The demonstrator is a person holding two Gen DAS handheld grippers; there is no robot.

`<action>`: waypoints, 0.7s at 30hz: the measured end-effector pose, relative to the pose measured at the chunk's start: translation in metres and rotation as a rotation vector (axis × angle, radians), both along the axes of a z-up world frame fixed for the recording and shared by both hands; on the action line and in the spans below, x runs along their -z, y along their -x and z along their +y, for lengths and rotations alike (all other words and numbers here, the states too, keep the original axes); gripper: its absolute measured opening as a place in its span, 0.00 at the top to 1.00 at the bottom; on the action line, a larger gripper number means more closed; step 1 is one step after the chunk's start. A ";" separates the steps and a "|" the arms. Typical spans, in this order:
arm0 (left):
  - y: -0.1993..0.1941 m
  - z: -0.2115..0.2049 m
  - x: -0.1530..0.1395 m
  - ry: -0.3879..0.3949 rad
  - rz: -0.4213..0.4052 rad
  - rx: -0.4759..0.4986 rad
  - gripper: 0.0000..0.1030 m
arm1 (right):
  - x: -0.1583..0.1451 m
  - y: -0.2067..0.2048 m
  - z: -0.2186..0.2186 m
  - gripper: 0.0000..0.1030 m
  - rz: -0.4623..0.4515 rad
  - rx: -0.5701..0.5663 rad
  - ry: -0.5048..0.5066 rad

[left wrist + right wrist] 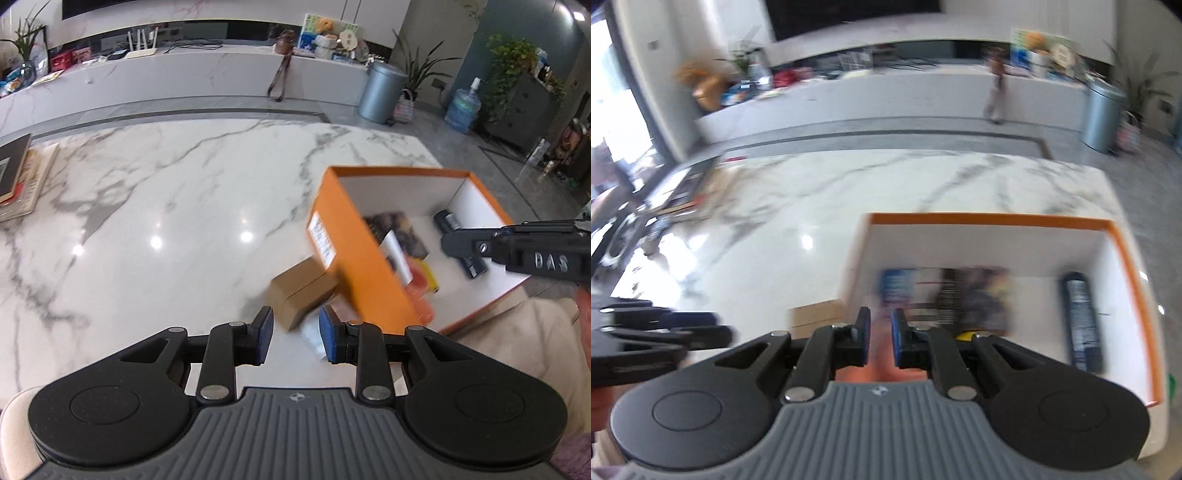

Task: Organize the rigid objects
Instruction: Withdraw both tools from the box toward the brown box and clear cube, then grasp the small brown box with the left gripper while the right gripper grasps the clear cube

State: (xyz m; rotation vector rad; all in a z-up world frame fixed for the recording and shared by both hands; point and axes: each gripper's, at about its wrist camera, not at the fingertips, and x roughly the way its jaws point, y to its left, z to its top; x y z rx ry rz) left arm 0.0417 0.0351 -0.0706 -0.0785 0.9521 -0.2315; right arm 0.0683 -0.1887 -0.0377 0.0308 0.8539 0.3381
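Holding one dark cylinder (1082,321), one orange box (1123,266) sits open.

Bare marble tabletop (177,192) left — orange box (354,258) right

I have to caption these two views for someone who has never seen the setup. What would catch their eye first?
The orange box with white inside stands out, sitting open at the right of the marble table and already holding a dark cylinder along its right wall and some printed packs. A small brown carton lies on the table against the box's left side, just ahead of the left gripper, whose jaws are apart with nothing in them.
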 end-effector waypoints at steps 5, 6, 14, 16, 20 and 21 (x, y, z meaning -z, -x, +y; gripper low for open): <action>0.010 0.016 0.001 -0.027 -0.013 0.013 0.67 | 0.017 0.023 0.062 0.72 -0.007 -0.125 0.075; 0.011 0.018 0.003 -0.033 -0.013 0.027 0.67 | 0.023 0.028 0.076 0.71 -0.013 -0.148 0.115; 0.004 0.012 0.021 -0.184 -0.063 0.298 0.53 | 0.064 0.041 0.115 0.71 -0.037 -0.177 0.309; -0.002 0.011 0.023 -0.190 -0.071 0.350 0.50 | 0.069 0.040 0.112 0.71 -0.017 -0.161 0.295; -0.016 0.008 0.029 -0.196 -0.093 0.426 0.36 | 0.080 0.039 0.114 0.68 -0.009 -0.139 0.328; -0.019 0.007 0.031 -0.191 -0.095 0.447 0.34 | 0.081 0.039 0.114 0.66 -0.016 -0.141 0.331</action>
